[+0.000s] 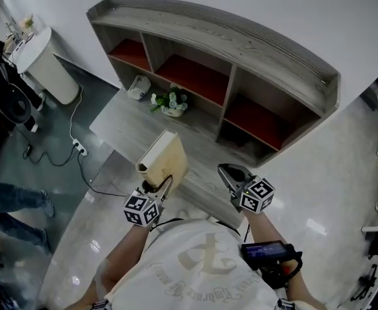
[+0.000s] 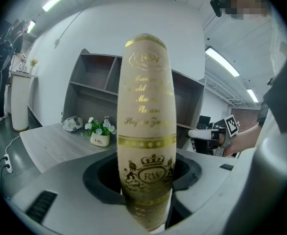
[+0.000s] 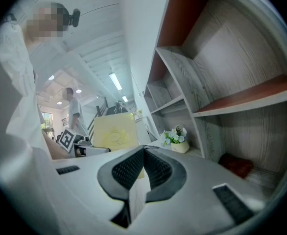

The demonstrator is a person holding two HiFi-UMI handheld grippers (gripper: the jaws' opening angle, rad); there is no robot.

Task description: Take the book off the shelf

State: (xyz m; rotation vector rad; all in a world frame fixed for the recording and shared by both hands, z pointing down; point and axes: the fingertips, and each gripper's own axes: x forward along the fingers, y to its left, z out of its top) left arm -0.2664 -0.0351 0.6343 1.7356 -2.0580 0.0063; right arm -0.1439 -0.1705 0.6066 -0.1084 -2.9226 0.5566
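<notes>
A cream book (image 1: 165,161) with gold lettering stands upright between the jaws of my left gripper (image 1: 158,185), clear of the grey shelf unit (image 1: 253,47) and above the table's near edge. In the left gripper view its spine (image 2: 146,131) fills the middle and the left gripper (image 2: 146,180) is shut on its lower end. My right gripper (image 1: 228,171) hovers to the right of the book, apart from it, jaws together with nothing between them. In the right gripper view the right gripper (image 3: 143,150) points along the shelf front, and the book (image 3: 115,131) shows at left.
A small pot of flowers (image 1: 171,103) and a white crumpled object (image 1: 138,87) sit on the grey table (image 1: 121,128) before the shelf. Something dark red (image 3: 236,164) lies in a lower compartment. A white cabinet (image 1: 44,60), a floor cable (image 1: 79,148) and a person's legs (image 1: 15,199) are at left.
</notes>
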